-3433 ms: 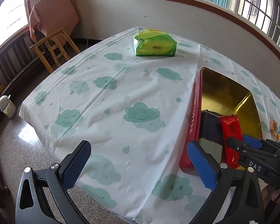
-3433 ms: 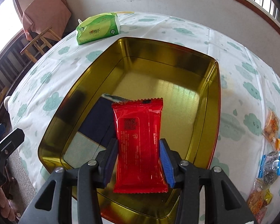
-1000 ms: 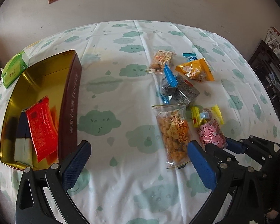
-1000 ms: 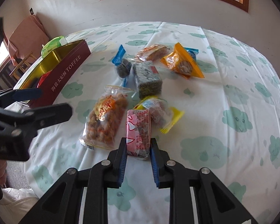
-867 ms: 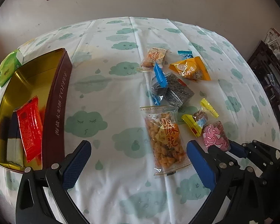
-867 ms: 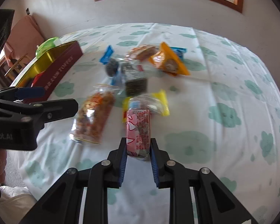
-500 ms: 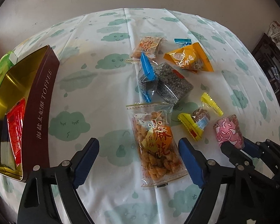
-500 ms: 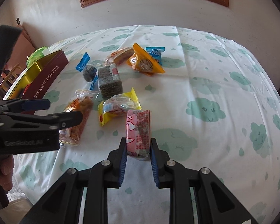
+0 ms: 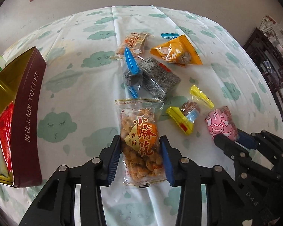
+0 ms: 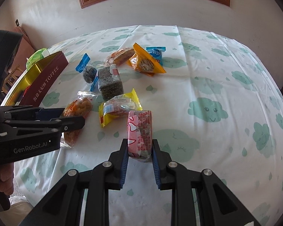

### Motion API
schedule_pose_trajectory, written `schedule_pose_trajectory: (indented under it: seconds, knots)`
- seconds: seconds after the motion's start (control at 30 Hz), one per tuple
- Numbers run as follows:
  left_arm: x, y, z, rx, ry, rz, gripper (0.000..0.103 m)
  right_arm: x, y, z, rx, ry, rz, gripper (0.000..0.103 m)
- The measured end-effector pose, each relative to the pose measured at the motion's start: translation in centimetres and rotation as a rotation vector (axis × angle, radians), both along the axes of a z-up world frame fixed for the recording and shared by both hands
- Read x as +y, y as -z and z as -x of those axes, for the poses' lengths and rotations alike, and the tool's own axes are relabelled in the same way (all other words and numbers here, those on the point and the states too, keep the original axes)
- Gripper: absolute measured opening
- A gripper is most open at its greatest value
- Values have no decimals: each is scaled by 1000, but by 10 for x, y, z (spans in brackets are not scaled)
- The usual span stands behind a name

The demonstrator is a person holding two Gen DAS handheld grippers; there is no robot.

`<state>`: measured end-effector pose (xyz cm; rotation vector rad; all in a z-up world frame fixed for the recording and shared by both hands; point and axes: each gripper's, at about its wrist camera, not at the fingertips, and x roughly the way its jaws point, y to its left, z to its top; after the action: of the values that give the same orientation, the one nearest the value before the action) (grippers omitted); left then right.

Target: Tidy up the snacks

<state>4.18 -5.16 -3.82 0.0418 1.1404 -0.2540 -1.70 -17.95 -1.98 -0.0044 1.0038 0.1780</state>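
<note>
While right tongs (image 10: 139, 151) grip pink snack (image 10: 140, 131), left tongs (image 9: 140, 157) clamp fried-snack bag (image 9: 140, 137).

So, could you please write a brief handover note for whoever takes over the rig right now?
Left claw: closed around the fried-snack bag, which lies on the table.
Right claw: shut on the pink packet.
Done: red packet and a dark one are in the toffee tin.
Left: both gripped snacks, plus the yellow, sesame, blue-twist, orange and other packets on the tablecloth.
</note>
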Motion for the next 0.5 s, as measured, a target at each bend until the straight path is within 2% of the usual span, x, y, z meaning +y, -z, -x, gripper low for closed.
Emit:
schedule_pose_trajectory:
  seconds: [0.5]
  knots:
    - [30,-12,18,-6,-23,8,37,5,2,-1,12,12,24,24]
